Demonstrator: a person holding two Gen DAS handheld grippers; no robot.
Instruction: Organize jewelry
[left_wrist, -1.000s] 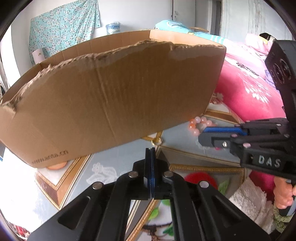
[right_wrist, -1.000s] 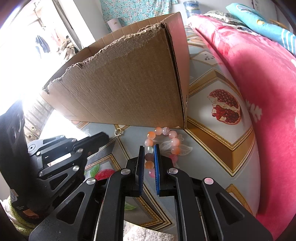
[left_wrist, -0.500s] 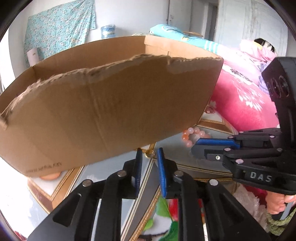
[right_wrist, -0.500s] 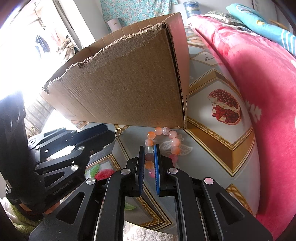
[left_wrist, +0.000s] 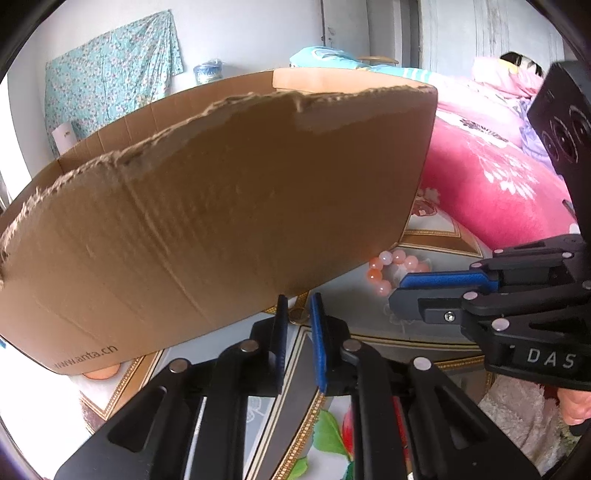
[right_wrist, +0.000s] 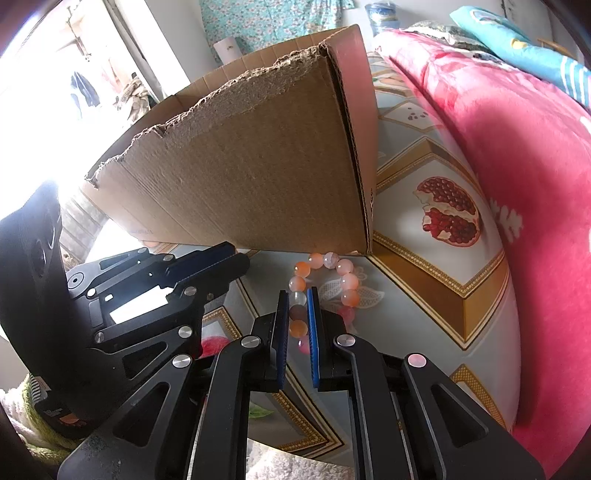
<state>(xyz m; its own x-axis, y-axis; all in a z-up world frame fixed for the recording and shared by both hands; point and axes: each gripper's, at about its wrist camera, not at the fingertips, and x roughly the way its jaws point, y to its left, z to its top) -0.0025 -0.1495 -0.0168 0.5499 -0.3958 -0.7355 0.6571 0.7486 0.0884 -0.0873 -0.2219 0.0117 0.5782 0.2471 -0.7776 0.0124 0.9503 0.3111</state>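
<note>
The right gripper (right_wrist: 297, 314) is down on the patterned tablecloth (right_wrist: 436, 280) with its blue pads clamped on the bead bracelet (right_wrist: 332, 284) – a couple of beads sit squeezed between the pads, and the rest of the pink and orange loop lies flat on the cloth just ahead of the tips. The far side of the bracelet reaches right up to the bottom corner of the cardboard box (right_wrist: 251, 177), touching or nearly so; hard to call.

Over on the left, the left gripper (left_wrist: 296, 314) has its jaws a narrow gap apart. They have just been closing a little, and the pads are not pressing on anything. Between the tips, down on the cloth, a small gold ring (left_wrist: 297, 314) shows at the foot of the box's near wall (left_wrist: 221, 221); whether the pads touch it cannot be told from here.

The box stands on the cloth with a torn, ragged top edge and its open top facing up – its inside is hidden. From the left camera the bracelet (left_wrist: 391, 267) peeks out at the box's right-hand bottom corner, with the right gripper (left_wrist: 397, 291) on it. A pink blanket (right_wrist: 517, 147) is heaped along the cloth's right edge
</note>
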